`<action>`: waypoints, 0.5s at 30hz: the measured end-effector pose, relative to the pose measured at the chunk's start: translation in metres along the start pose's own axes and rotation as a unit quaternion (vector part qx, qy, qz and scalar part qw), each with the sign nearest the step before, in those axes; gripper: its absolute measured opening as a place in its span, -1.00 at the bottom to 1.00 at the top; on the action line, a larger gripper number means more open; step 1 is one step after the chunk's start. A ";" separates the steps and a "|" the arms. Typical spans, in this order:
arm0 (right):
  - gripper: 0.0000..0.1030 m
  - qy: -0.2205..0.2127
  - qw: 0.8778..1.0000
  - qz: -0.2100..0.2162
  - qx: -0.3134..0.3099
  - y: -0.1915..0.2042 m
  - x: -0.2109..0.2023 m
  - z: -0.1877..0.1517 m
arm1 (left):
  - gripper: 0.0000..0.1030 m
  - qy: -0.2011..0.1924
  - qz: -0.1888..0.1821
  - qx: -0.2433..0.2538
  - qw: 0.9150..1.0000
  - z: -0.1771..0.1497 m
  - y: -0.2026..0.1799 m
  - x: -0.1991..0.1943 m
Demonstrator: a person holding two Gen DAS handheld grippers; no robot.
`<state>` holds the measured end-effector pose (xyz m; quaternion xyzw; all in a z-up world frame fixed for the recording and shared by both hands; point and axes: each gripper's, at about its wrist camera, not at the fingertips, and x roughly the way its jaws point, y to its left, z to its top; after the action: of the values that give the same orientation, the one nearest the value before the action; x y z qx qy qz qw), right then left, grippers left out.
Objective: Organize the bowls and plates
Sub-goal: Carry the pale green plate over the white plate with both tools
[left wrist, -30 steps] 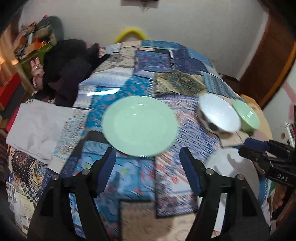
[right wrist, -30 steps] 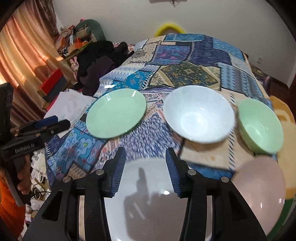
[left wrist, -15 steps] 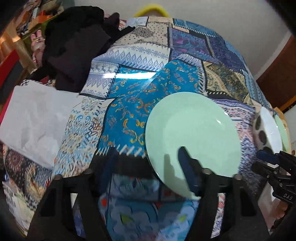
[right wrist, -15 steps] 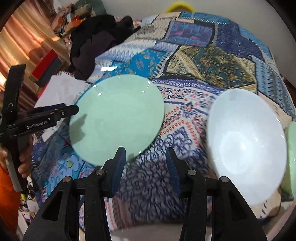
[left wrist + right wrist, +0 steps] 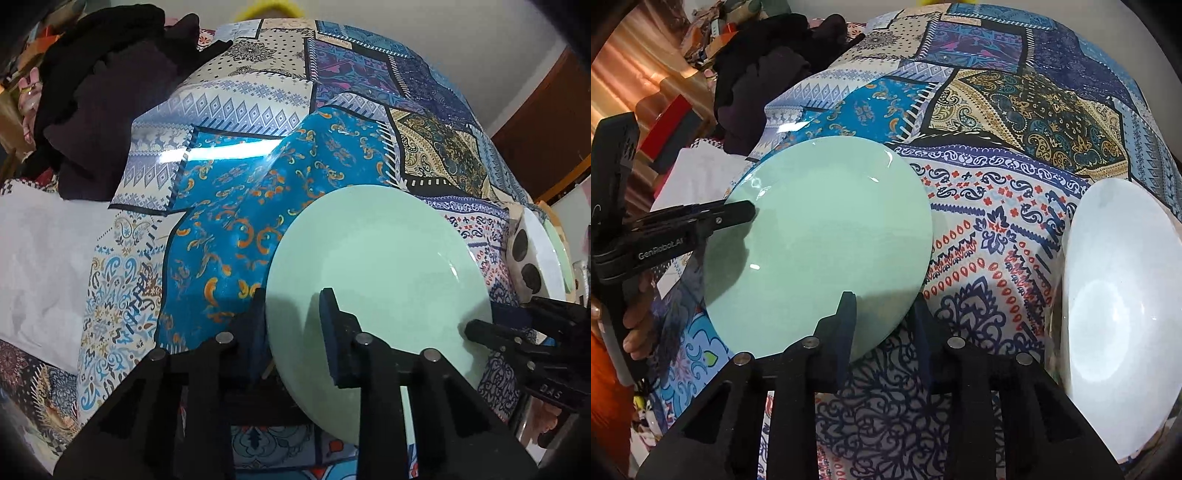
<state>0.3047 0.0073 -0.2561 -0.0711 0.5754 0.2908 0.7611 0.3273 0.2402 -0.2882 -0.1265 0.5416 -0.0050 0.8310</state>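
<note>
A pale green plate [image 5: 373, 266] lies on the patchwork tablecloth [image 5: 258, 107]; it also shows in the right wrist view [image 5: 820, 236]. My left gripper [image 5: 293, 332] straddles the plate's near left rim, one finger over it and one beside it, with a gap still between them. My right gripper [image 5: 882, 325] straddles the plate's near right rim in the same way, fingers apart. A white bowl [image 5: 1115, 295] sits to the right of the plate. The edge of a green bowl [image 5: 561, 247] peeks out behind the white bowl.
A pile of dark clothes [image 5: 99, 85] lies at the table's far left. White cloth [image 5: 37, 258] lies at the left edge. Red boxes and curtains [image 5: 665, 122] stand beyond the table's left side. A brown door [image 5: 543, 129] is at the right.
Both grippers have moved forward and down to the green plate's opposite rims. The left gripper's fingers have narrowed around the rim. The white plate near the front has left view.
</note>
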 end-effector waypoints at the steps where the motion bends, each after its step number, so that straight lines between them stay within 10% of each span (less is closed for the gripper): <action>1: -0.48 0.003 1.000 0.004 -0.004 0.002 -0.001 -0.002 | -0.54 0.002 -0.001 -0.002 1.000 -0.002 0.001 -0.002; 15: -0.52 0.045 0.994 0.068 -0.066 0.052 -0.015 -0.056 | -0.53 0.029 0.008 -0.038 0.999 -0.111 0.015 -0.070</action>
<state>0.2281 0.0198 -0.2485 -0.0952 0.5922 0.3755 0.7066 0.1961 0.2422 -0.2709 -0.1537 0.5667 0.0187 0.8093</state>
